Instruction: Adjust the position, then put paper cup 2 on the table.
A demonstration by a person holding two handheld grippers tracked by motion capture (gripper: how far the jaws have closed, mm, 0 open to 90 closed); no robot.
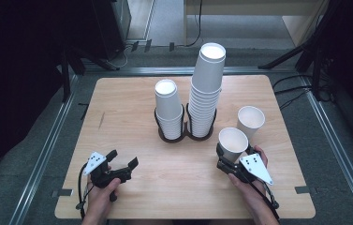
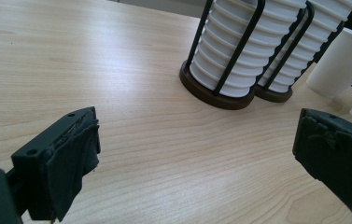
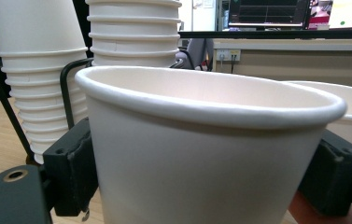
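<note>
While the right gripper clamps its fingers on a white paper cup, upright at the near right of the bench, this reads as the set-down step: cup low, probably at or just above the wood, contact with the surface hidden. A second loose cup stands just behind it, close, and I cannot tell if they touch. The next move likely calls for opening the fingers without tipping the cup and backing off clear of the neighbour. The left gripper sits idle at the near left, fingers wide, nothing between them, pointed toward the black wire holder at mid-bench. The holder has two round bays: a short stack on the left, a tall stack on the right leaning slightly. The cups are thin matte paper, tapered, with rolled rims and stepped ridges where nested; they would crush under hard squeeze. Finger pads look like worn, crumpled black rubber. The bench is pale wood with fine straight grain.
</note>
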